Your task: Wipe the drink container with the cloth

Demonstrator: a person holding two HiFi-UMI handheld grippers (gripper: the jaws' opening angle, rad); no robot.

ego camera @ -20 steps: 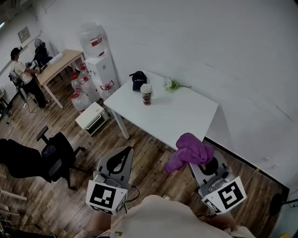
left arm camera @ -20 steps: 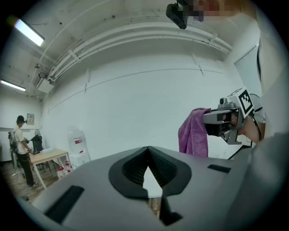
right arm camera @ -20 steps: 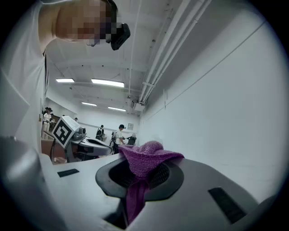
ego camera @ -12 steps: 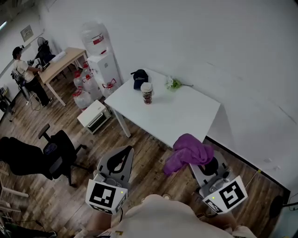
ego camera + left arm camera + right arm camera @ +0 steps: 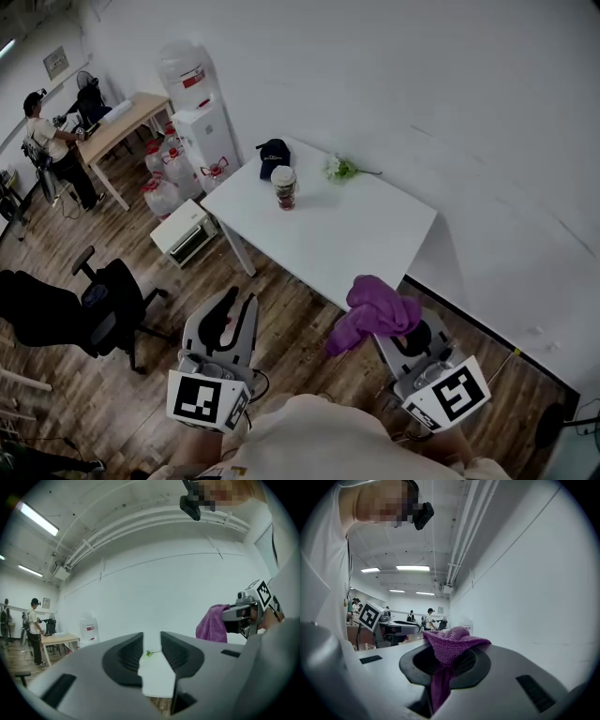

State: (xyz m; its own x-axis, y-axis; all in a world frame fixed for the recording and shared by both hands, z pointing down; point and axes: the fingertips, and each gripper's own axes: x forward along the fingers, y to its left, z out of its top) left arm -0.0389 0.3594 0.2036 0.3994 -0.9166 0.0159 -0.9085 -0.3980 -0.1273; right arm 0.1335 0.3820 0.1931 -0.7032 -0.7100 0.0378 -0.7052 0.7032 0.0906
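Approach step. My right gripper (image 5: 405, 336) clamps the cloth (image 5: 377, 307); my left gripper (image 5: 232, 305) is empty, jaws barely apart. The cup (image 5: 283, 187) stands on the table (image 5: 361, 239) at 11 o'clock, well off. Next I should close in and grip it.

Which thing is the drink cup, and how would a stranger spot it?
Find the white table by the wall, right of the water dispenser. Near its far left corner stands the drink cup, just in front of a dark cap, with a green sprig to its right. It alone stands upright, a pale lid over a reddish body.
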